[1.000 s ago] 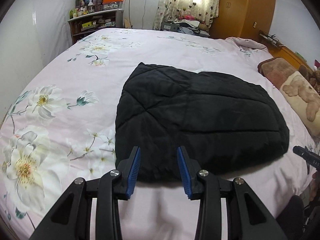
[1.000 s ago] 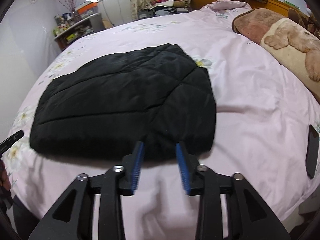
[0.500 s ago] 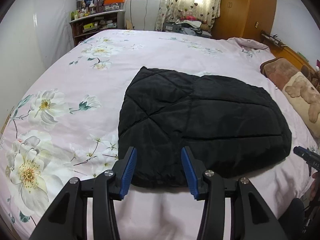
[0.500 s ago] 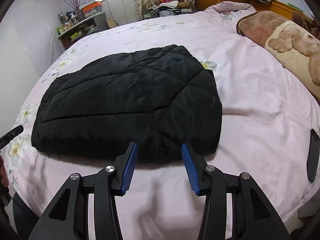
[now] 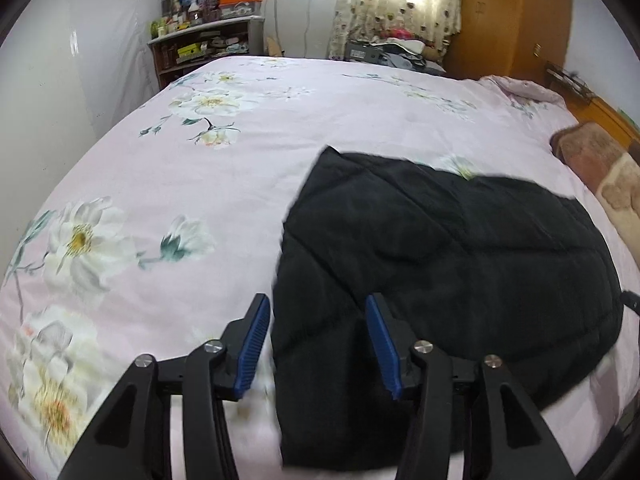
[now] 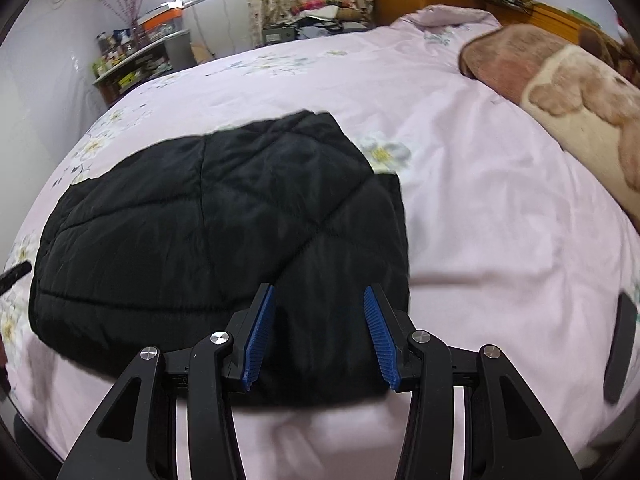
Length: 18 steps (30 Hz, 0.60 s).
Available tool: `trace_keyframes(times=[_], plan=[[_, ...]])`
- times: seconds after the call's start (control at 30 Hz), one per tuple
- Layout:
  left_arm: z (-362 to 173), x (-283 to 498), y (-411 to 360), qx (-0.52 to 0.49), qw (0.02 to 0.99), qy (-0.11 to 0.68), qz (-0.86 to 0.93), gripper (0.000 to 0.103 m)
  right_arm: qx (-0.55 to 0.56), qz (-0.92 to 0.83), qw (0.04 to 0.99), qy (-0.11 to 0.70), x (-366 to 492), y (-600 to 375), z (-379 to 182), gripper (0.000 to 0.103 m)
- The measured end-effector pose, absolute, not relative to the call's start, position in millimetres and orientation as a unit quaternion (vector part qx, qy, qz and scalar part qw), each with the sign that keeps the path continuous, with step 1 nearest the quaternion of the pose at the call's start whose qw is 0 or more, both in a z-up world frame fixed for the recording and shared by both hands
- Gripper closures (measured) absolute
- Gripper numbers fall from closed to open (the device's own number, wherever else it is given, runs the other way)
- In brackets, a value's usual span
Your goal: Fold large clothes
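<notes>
A black quilted jacket (image 5: 440, 264) lies folded flat on the pink floral bed sheet (image 5: 208, 184); it also shows in the right wrist view (image 6: 208, 224). My left gripper (image 5: 318, 344) is open, its blue pads either side of the jacket's near left corner, just above it. My right gripper (image 6: 318, 332) is open over the jacket's near right corner, holding nothing.
A brown and cream bear blanket (image 6: 568, 92) lies along the bed's right side. A cluttered shelf (image 5: 200, 44), a curtained window and a wooden wardrobe (image 5: 508, 20) stand behind the bed. A dark object (image 6: 620, 344) sits at the right edge.
Both grippers have moved forward and down onto the jacket's near edge, each over a corner. Their jaws have opened wider.
</notes>
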<state>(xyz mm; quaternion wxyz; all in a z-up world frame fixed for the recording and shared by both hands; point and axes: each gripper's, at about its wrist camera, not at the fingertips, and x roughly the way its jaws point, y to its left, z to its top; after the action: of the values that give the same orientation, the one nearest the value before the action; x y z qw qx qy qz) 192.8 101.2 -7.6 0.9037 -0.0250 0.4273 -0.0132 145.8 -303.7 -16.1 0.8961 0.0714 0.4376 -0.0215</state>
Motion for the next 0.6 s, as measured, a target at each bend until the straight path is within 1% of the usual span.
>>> trace_keyframes(times=[0.1,0.13,0.17,0.23,0.27,0.33,0.4,0.47,0.6], plan=[[-14.6,226.9,110.9,-0.05,0.896,0.441,-0.011,0.046,0.084,-0.021,0.894,0.439,169.5,-313.8,-17.3,0.054],[-16.9,235.7,111.7,-0.056,0.895,0.443,-0.014,0.046,0.093,-0.025,0.892,0.441,178.7,-319.3,-19.0,0.048],[-19.2,243.6,110.2,-0.064,0.893,0.446,-0.025,0.046,0.1,-0.036,0.892,0.439,183.2,-322.3,-20.3,0.046],[-23.4,253.5,97.8,-0.067,0.89,0.448,-0.057,0.046,0.108,-0.043,0.887,0.448,193.7,-328.9,-27.7,0.046],[-25.7,256.4,88.7,-0.058,0.89,0.448,-0.065,0.043,0.111,-0.058,0.88,0.459,196.8,-333.0,-34.4,0.046],[-30.5,259.5,74.0,-0.036,0.895,0.44,-0.067,0.042,0.132,-0.066,0.87,0.471,195.9,-341.0,-47.3,0.046],[-34.1,262.5,74.4,-0.051,0.894,0.44,-0.071,0.04,0.136,-0.07,0.868,0.473,189.7,-345.2,-55.9,0.045],[-32.7,262.2,79.0,-0.06,0.892,0.443,-0.073,0.04,0.139,-0.069,0.868,0.472,186.5,-346.2,-56.1,0.045],[-13.1,243.7,94.9,-0.071,0.898,0.427,-0.077,0.04,0.134,-0.066,0.873,0.464,181.0,-344.4,-40.0,0.045]])
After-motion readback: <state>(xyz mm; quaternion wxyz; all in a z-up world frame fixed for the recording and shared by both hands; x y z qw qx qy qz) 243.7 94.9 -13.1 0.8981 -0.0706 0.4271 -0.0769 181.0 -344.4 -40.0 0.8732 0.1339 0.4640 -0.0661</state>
